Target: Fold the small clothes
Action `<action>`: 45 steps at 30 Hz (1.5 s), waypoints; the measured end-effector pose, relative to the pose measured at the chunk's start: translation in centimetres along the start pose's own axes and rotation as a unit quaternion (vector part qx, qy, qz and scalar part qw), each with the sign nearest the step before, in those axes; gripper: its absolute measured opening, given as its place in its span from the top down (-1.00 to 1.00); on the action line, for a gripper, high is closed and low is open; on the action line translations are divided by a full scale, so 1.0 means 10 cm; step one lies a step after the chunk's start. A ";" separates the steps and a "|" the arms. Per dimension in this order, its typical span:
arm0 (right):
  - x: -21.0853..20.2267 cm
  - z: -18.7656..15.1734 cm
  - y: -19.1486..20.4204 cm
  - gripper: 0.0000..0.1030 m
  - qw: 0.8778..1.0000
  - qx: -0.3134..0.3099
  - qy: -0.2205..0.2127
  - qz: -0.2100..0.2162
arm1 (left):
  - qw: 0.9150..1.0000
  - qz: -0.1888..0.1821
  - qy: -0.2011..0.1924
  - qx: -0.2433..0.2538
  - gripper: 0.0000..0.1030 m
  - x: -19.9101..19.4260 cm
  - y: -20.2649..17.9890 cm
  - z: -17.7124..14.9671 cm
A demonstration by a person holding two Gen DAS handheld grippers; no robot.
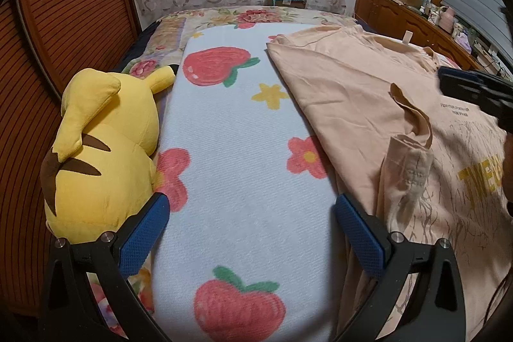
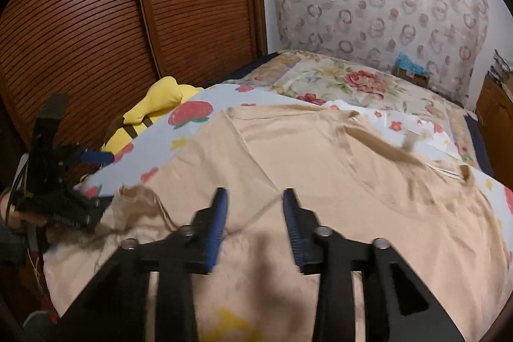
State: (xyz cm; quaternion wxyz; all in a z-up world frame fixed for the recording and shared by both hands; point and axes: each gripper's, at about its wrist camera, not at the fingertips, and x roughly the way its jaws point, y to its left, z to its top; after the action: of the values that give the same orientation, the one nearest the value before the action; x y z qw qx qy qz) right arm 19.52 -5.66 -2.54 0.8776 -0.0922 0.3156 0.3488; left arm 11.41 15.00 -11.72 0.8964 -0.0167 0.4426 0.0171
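A peach T-shirt (image 1: 349, 92) with yellow lettering lies spread on the bed, its left part folded over itself and a sleeve (image 1: 413, 130) rumpled on top. My left gripper (image 1: 251, 201) stands wide open over the white fruit-print blanket (image 1: 237, 130), left of the shirt, with nothing between its fingers. In the right wrist view my right gripper (image 2: 255, 193) hovers over the shirt (image 2: 336, 169), jaws apart and no cloth pinched between the blue pads. The right gripper (image 1: 449, 82) shows at the left wrist view's right edge, and the left gripper (image 2: 102, 178) at the right wrist view's left edge.
A yellow plush toy (image 1: 99, 149) sits against the blanket's left edge beside brown slatted doors (image 1: 64, 21). Beyond the blanket lies a floral bedspread (image 1: 243, 16) under a patterned curtain. A cluttered wooden dresser (image 1: 416, 18) stands at the far right.
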 end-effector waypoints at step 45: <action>-0.92 -1.08 -0.34 0.19 0.990 0.057 0.037 -0.126 | 0.985 -0.146 -0.033 0.081 0.78 -0.57 -1.09 -0.13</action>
State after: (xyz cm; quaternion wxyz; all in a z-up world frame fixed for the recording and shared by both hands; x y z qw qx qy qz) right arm 11.35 -17.39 -5.55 0.9061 -0.0937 0.3533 0.2130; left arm 7.36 4.00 -7.82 0.9018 -0.0073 0.4056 -0.1491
